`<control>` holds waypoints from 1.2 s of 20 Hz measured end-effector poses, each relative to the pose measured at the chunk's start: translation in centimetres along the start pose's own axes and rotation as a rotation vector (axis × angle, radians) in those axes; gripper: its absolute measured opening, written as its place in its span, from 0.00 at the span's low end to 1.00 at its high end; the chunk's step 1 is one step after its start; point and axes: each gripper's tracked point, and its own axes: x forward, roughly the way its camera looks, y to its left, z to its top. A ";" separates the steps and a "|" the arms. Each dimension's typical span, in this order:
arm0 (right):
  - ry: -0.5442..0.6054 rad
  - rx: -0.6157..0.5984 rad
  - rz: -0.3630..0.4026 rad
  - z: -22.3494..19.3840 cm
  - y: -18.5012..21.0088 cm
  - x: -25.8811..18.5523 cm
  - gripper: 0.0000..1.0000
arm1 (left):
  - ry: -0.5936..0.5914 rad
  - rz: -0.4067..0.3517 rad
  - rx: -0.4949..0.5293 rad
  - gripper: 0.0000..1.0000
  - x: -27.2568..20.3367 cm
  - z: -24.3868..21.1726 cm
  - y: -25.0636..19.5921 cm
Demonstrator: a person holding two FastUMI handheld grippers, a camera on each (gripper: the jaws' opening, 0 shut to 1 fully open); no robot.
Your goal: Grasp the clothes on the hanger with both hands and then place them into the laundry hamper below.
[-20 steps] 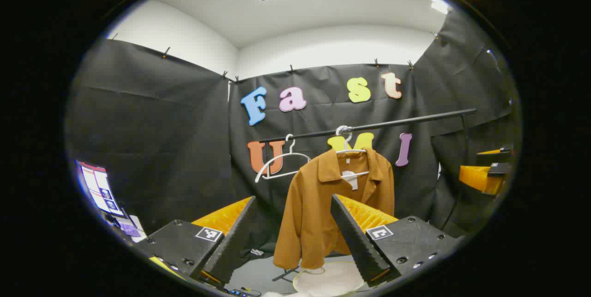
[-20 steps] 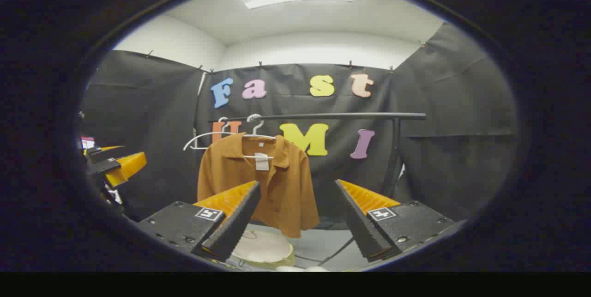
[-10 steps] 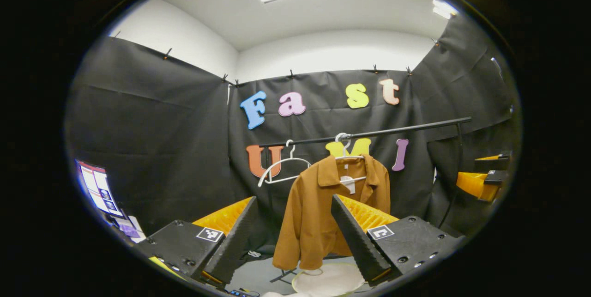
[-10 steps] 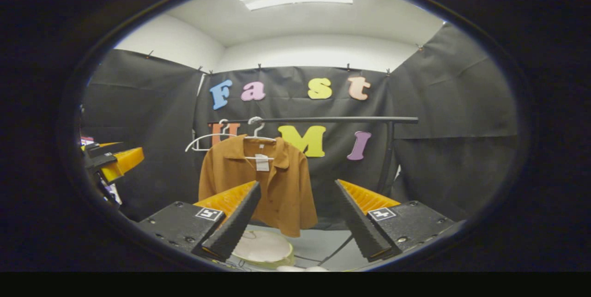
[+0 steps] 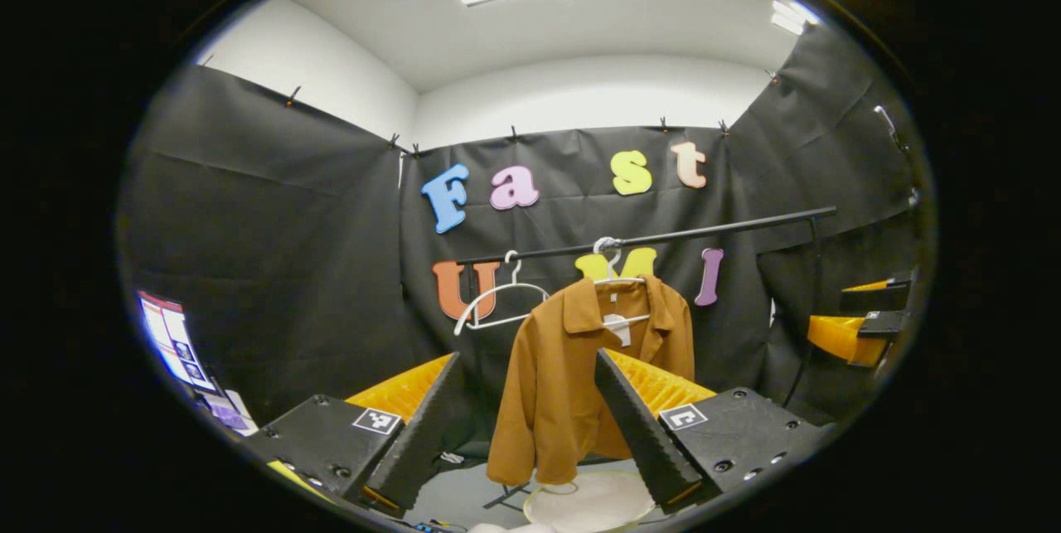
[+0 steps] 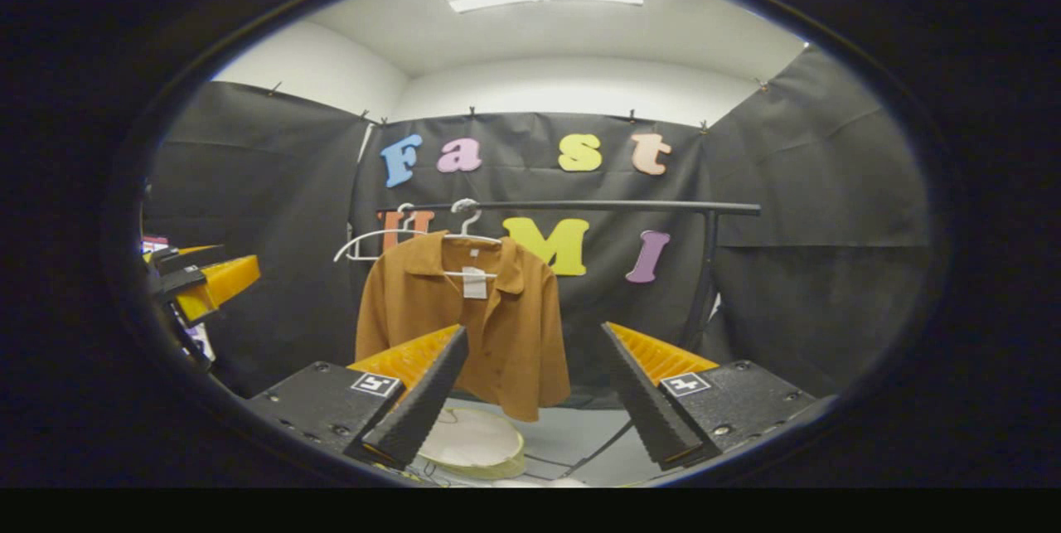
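Note:
A brown jacket [image 5: 564, 384] [image 6: 481, 317] hangs on a white hanger [image 5: 613, 268] [image 6: 468, 228] from a black rail [image 5: 663, 236] [image 6: 580, 205]. Under it on the floor stands the pale round laundry hamper [image 5: 590, 501] [image 6: 471, 440]. My left gripper [image 5: 530, 425] is open, well short of the jacket, with nothing between its fingers. My right gripper [image 6: 535, 396] is open too and likewise apart from the jacket. The right gripper [image 5: 858, 322] shows at the right edge of the left gripper view, and the left gripper [image 6: 195, 280] at the left edge of the right gripper view.
A second, bare white hanger [image 5: 496, 301] [image 6: 369, 239] hangs on the rail left of the jacket. The rail's black upright [image 6: 704, 284] stands at the right. A lit screen [image 5: 174, 338] sits low at the left. Black cloth walls close the booth.
Both views have shifted slightly; in the right gripper view the jacket and rail sit a little higher than half a second ago. Both grippers stay open and the jacket hangs as before.

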 end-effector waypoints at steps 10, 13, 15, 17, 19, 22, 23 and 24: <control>0.015 0.038 0.109 -2.1 0.7 9.6 1.00 | 0.006 -0.030 -0.027 0.99 8.2 -2.3 -4.3; 0.029 0.035 0.142 -2.6 0.4 13.4 1.00 | 0.024 -0.029 -0.018 0.98 11.5 -3.5 -5.9; 0.028 0.015 0.153 -2.7 -0.1 15.8 0.99 | 0.030 -0.032 -0.016 0.98 13.7 -4.1 -7.1; 0.028 0.014 0.173 -2.9 -0.1 18.3 1.00 | 0.009 -0.028 0.019 0.99 15.8 -4.2 -7.7; 0.028 0.012 0.194 -3.1 -0.1 20.9 1.00 | 0.006 -0.039 0.025 0.99 17.8 -4.7 -8.9; 0.041 0.010 0.243 -3.8 0.5 24.4 0.97 | 0.005 -0.034 0.010 0.98 21.3 -5.2 -9.9; 0.051 0.005 0.253 -4.1 0.6 25.6 0.96 | 0.010 -0.027 0.002 0.99 22.5 -5.4 -10.2; 0.055 -0.001 0.262 -4.5 0.7 26.6 0.95 | 0.010 -0.023 0.005 0.98 23.7 -5.5 -10.5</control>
